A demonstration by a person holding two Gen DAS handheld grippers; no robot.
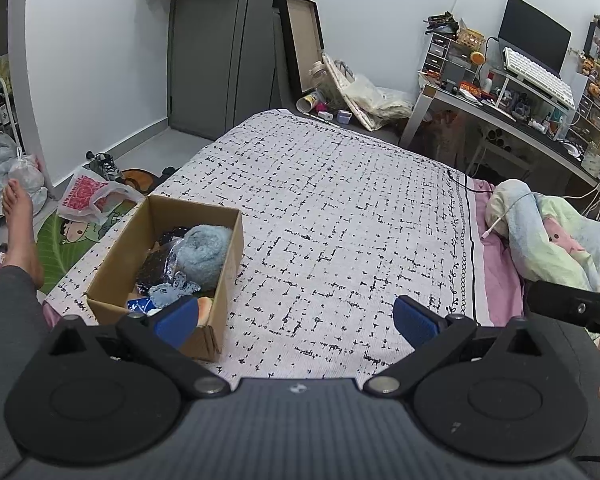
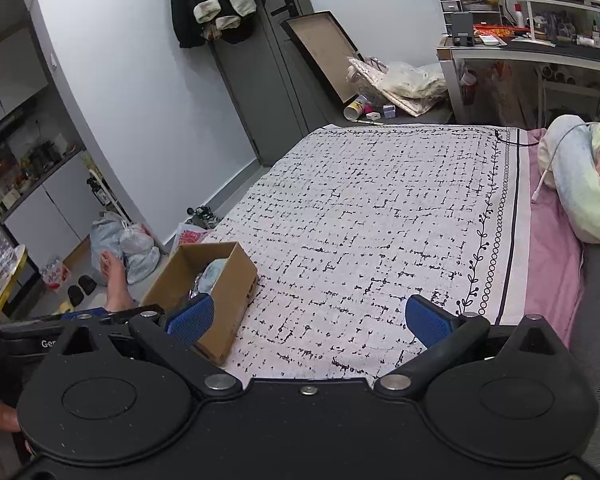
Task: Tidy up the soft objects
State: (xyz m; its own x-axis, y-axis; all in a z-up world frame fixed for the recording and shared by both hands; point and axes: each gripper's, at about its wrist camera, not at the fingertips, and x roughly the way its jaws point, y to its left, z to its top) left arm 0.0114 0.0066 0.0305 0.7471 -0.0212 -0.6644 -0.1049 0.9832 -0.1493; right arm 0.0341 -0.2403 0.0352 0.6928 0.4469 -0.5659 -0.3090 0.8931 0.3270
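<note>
Over the patterned bedspread (image 1: 332, 208), left gripper (image 1: 296, 320) and right gripper (image 2: 306, 320) hover spread apart, seemingly empty.

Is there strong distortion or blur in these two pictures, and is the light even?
Left wrist view: fisheye bends the door and walls; cardboard box sharp; light soft, even. Right wrist view: same curving, the desk tilts; patterned blanket sharp, no glare.
</note>
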